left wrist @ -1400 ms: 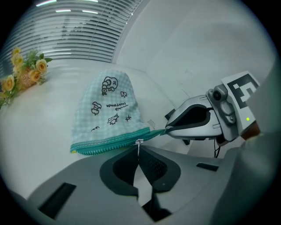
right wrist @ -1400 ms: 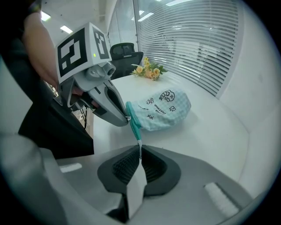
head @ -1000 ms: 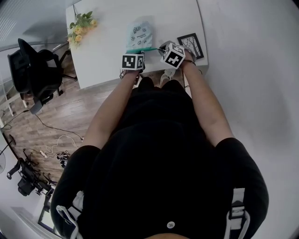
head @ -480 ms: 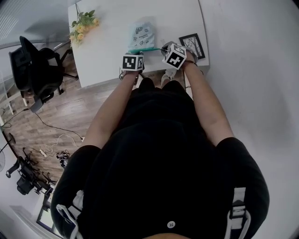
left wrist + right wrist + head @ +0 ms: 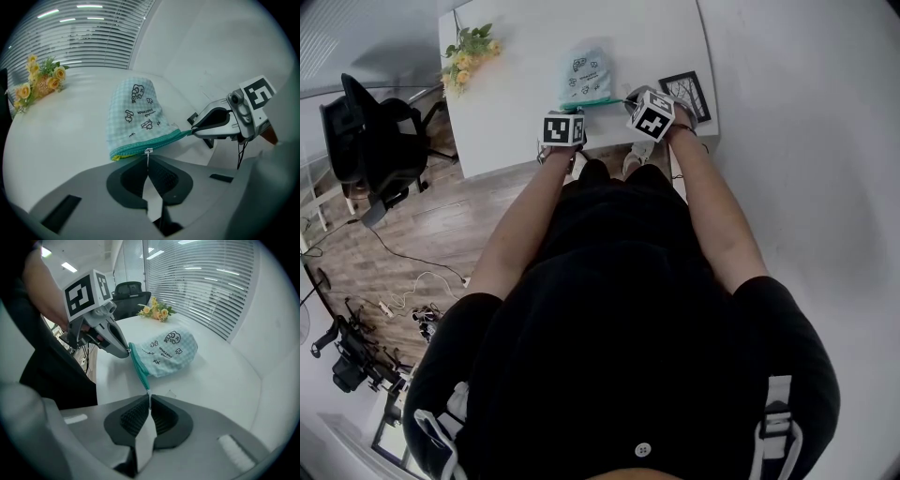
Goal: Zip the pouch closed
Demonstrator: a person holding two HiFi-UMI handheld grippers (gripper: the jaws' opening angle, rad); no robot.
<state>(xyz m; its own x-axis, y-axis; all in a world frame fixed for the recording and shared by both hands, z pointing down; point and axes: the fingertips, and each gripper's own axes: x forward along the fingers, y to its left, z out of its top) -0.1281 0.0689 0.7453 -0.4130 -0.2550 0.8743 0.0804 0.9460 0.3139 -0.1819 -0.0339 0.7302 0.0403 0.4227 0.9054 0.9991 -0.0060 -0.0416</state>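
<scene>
A pale blue checked pouch [image 5: 584, 77] with small drawings lies on the white table [image 5: 516, 103], its green zipper band [image 5: 157, 142] facing me. My left gripper [image 5: 148, 158] is shut on the thin white zipper pull [image 5: 148, 151], which sits near the band's left end. My right gripper [image 5: 149, 399] is shut on the band's other end [image 5: 140, 373], and the band is stretched taut between the two. In the head view the left gripper [image 5: 567, 117] and the right gripper [image 5: 634, 99] stand side by side at the pouch's near edge.
A bunch of yellow flowers [image 5: 469, 52] lies at the table's far left corner. A black picture frame [image 5: 682, 91] sits at the right edge beside the right gripper. A black office chair [image 5: 366, 131] stands on the wood floor to the left.
The left gripper has edged slightly left and toward the table's near edge with the pull. The right gripper has kept its place on the band's end.
</scene>
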